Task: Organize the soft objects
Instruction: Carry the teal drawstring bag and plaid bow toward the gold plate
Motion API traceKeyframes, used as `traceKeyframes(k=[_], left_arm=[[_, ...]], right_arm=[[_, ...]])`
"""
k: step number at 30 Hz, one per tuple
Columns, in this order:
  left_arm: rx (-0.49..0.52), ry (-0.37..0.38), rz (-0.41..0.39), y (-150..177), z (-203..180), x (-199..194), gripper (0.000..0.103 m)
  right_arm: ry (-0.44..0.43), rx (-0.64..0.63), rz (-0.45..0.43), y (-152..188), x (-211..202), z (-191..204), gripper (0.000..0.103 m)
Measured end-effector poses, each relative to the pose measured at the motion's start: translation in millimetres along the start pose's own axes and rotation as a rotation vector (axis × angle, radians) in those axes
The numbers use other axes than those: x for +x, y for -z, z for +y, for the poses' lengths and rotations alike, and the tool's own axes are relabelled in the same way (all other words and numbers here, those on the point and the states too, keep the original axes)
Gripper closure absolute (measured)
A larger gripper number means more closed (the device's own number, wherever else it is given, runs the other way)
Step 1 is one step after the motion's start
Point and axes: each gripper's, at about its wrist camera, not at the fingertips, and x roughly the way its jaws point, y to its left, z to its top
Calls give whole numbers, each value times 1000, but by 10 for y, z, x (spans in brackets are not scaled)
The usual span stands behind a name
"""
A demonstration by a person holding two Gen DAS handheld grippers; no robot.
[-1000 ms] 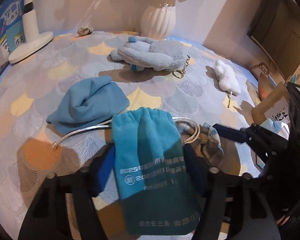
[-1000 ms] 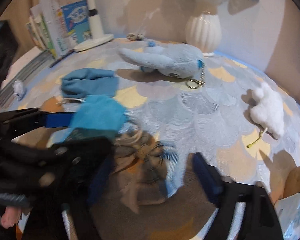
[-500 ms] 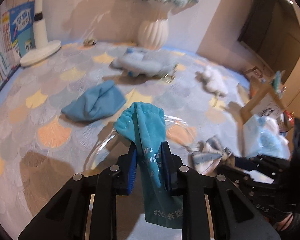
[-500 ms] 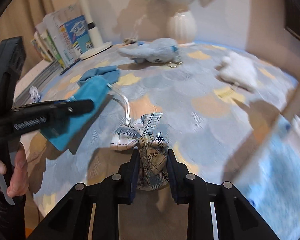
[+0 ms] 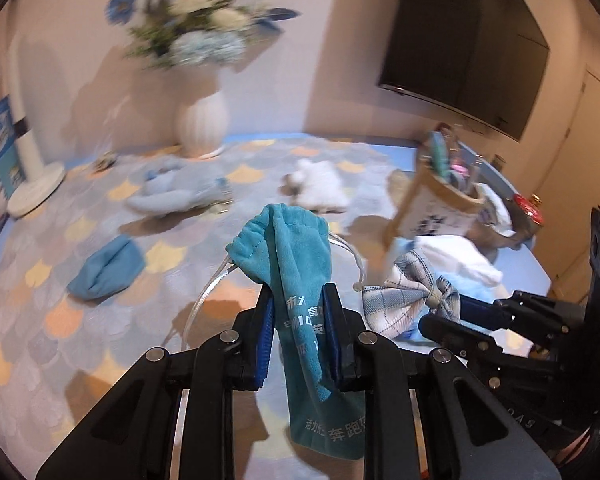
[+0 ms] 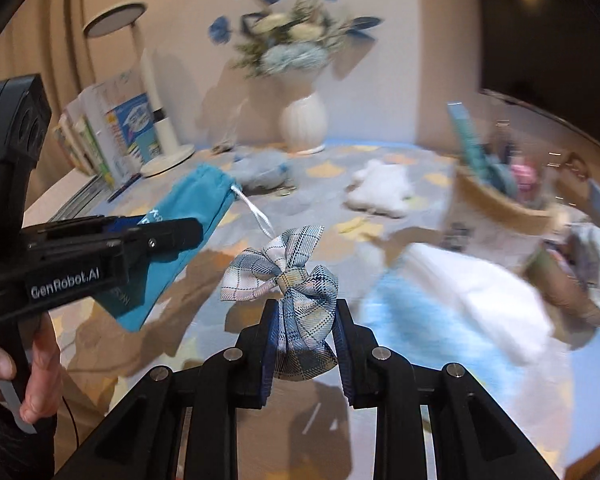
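My left gripper (image 5: 298, 322) is shut on a teal drawstring pouch (image 5: 296, 280) with white print, lifted off the table; its white cord (image 5: 212, 292) dangles. In the right wrist view the same pouch (image 6: 188, 216) hangs from that gripper at the left. My right gripper (image 6: 306, 332) is shut on a plaid fabric bow (image 6: 290, 276), also lifted; the bow (image 5: 408, 300) shows at the right of the left wrist view. A blue cloth (image 5: 108, 268), a pale blue plush (image 5: 172, 196) and a white plush (image 5: 320, 184) lie on the table.
A scallop-patterned cloth (image 5: 60, 320) covers the table. A tan storage bag (image 6: 500, 216) holding several items stands at the right, with white and blue soft things before it. A white vase (image 5: 202, 124) of flowers, a lamp base (image 5: 36, 188) and books (image 6: 100, 136) line the back.
Both grippers closed, the left on the pouch and the right on the bow, then rose off the table and swung right toward the tan bag.
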Motion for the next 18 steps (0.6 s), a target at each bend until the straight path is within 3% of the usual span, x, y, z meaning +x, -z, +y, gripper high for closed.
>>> traceKeyframes(k=[11, 18], left_arm=[[137, 117, 4, 36, -1121, 48, 83], [234, 194, 54, 35, -1811, 272, 83]], right_arm=[[100, 97, 5, 161, -750, -944, 77], [160, 164, -28, 280, -1044, -1425, 77]])
